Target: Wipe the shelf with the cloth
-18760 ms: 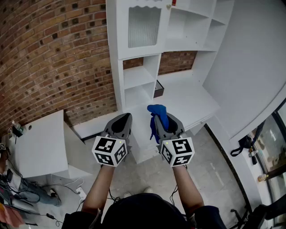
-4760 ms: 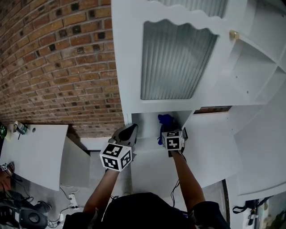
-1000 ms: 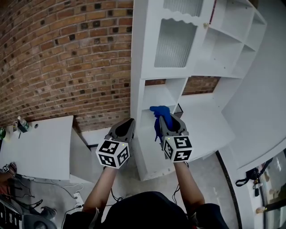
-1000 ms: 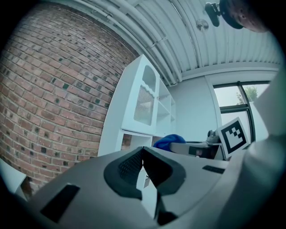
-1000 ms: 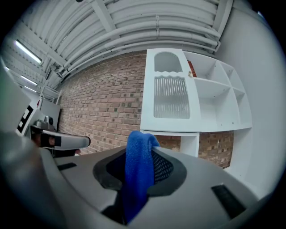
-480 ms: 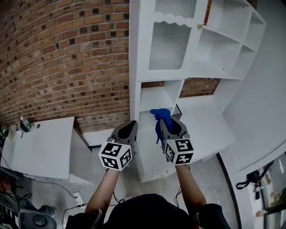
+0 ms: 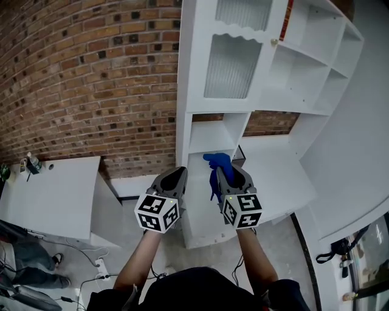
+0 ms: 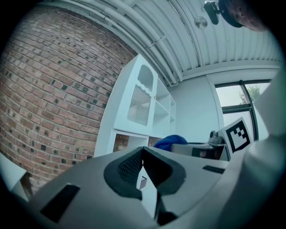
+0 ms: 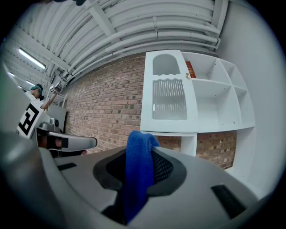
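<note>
Writing: each marker cube [image 7: 155,212] shows black and white squares, not words. A red thing [image 7: 287,18] stands at the top of the shelf; its print is too small to read.
Left claw: your left gripper [image 8: 142,150] has its tips pressed together, with nothing between them.
Right claw: your right gripper [image 9: 144,150] is closed tight on the cloth [image 9: 137,176].
Where the cloth is: in the head view it sits in the middle of the frame, in the air in front of the open lower box of the shelf [image 7: 185,91], apart from it.
Which way it points: in the right gripper view the blue cloth is 1 long strip running up and down between the jaws. Its rounded top pokes out over the tips toward the shelf. In the head view its tail hangs down the left side of that gripper.
Around you: a brick wall [image 7: 91,79] fills the upper left of the head view. A white table [image 7: 48,194] is at the left. A white desk top [image 7: 276,176] is at the right, under the shelf boxes. A ribbed glass door [image 7: 231,67] sits above the open box.
In the way: your left gripper hangs just beside the right one, to the left of the cloth.
</note>
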Demonstrator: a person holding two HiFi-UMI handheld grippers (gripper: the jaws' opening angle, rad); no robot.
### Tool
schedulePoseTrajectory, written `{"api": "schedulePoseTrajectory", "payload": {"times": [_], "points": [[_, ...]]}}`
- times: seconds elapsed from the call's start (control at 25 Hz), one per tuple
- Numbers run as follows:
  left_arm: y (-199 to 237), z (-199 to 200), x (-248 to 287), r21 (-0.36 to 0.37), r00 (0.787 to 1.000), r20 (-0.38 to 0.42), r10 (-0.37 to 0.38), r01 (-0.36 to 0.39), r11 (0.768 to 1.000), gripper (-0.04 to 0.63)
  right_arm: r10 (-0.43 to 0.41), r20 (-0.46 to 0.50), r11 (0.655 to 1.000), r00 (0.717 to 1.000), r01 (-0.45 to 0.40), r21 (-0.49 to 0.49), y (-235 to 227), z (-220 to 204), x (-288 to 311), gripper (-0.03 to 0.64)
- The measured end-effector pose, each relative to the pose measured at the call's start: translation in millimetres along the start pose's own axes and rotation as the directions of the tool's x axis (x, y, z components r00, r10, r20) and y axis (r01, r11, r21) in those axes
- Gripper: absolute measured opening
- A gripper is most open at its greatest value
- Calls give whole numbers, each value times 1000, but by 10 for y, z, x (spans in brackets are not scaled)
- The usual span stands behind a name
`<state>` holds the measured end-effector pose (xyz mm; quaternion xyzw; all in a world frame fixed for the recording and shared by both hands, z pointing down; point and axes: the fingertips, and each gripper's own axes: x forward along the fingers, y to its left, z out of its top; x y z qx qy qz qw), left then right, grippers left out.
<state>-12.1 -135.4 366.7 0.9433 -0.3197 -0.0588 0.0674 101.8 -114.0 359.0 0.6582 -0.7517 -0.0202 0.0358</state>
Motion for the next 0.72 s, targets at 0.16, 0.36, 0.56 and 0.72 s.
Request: {"api": "schedulePoseTrajectory", "payload": {"times": [0.16,0.36,0.56,0.72], "points": [[27,-8,-19,1,1000,-2,13,-13,1000,17,4,0,1000,1000,-4,2,10,-13,11,101],[69,-3,-46,0,1000,-1,25,-25,1000,17,7,2,1000,1000,-7,7,31,-16,30,102],[88,13,-46,1,999,2,33,-33,999,17,11,5,1000,1000,-11,13,25,-6,36,102],[110,5,-34,-3,999,3,33,-33,999,17,12,2,1000,1000,-12,14,29,-40,59,101]]}}
